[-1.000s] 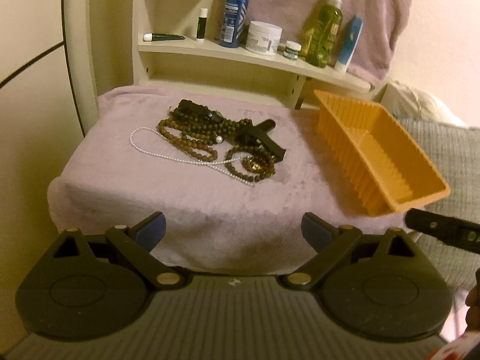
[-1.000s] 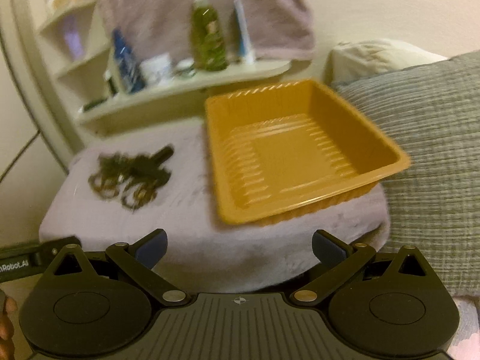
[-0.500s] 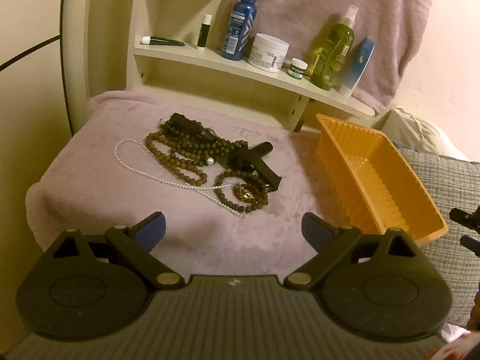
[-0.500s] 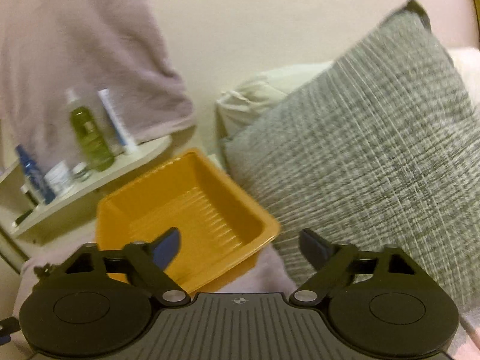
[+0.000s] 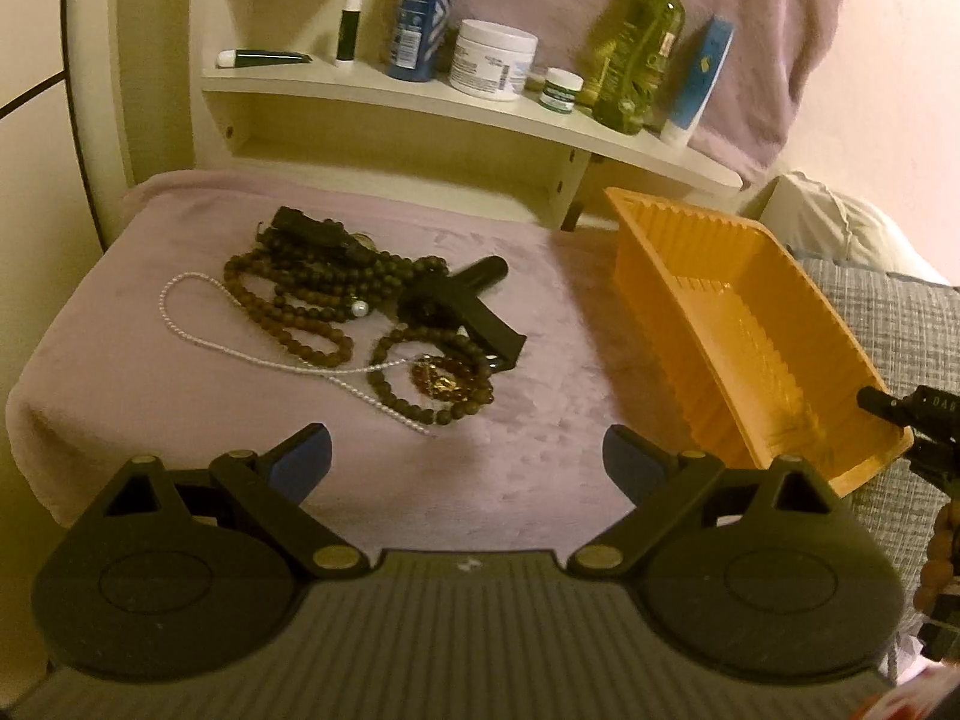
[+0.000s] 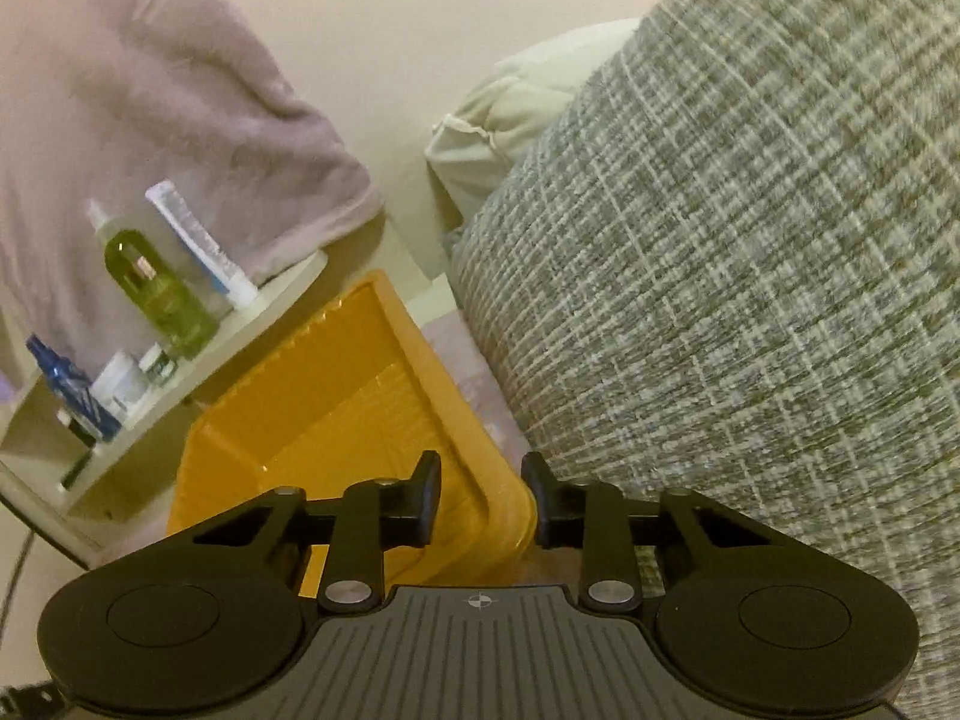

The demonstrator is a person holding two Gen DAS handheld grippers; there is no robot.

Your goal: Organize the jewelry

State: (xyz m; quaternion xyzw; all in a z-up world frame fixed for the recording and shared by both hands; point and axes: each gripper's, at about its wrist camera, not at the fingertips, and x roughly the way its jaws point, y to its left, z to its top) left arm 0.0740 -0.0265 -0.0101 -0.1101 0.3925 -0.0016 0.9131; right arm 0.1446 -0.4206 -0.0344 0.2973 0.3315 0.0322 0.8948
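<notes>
Right fingers (image 6: 483,495) closing astride the orange tray's (image 6: 336,420) near corner rim, pads not yet pressing; left fingers (image 5: 465,459) spread wide, holding nothing.
The tangled brown beads (image 5: 336,294) and pearl strand (image 5: 240,354) lie on the lilac-covered worktop (image 5: 180,420), left of the tray, whose long axis runs away from the cameras. The right view is blurred.

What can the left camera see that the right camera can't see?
Only the left wrist view shows the jewelry pile: brown beads, a white pearl string and dark pieces on the purple blanket, with the left gripper wide open and empty.

Only the right wrist view shows the right gripper, its jaws closing around the near corner of the orange tray, and much of the grey woven pillow.

Both show the tray and the shelf of bottles.
</notes>
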